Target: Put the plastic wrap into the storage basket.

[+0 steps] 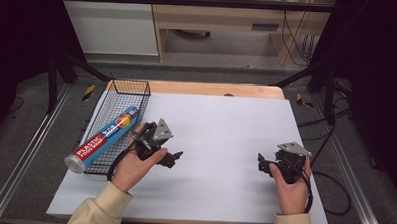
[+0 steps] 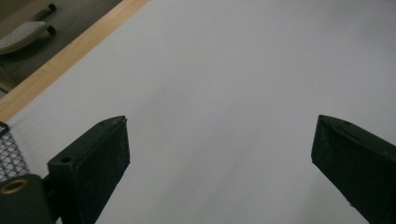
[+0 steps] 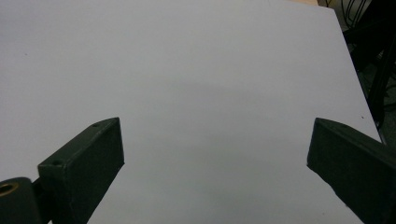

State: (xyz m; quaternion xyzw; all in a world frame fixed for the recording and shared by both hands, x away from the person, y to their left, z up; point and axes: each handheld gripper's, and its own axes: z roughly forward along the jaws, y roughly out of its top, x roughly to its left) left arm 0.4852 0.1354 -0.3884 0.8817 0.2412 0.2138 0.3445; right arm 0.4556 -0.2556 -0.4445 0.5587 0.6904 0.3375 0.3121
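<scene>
Foil box [image 1: 104,137] in basket [image 1: 118,89], apparently just beside left gripper [image 1: 171,157]

the left gripper [image 2: 219,140] holds its black jaws wide apart over the bare white table sheet [image 2: 233,70]; wire basket mesh [image 2: 10,156] sits at the left edge.

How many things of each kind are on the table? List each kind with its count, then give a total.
Wire basket: 1
Plastic food wrap box: 1, lying in the basket, one end poking over its near rim
Handheld grippers: 2, left gripper and right gripper, both open
Total: 4
</scene>
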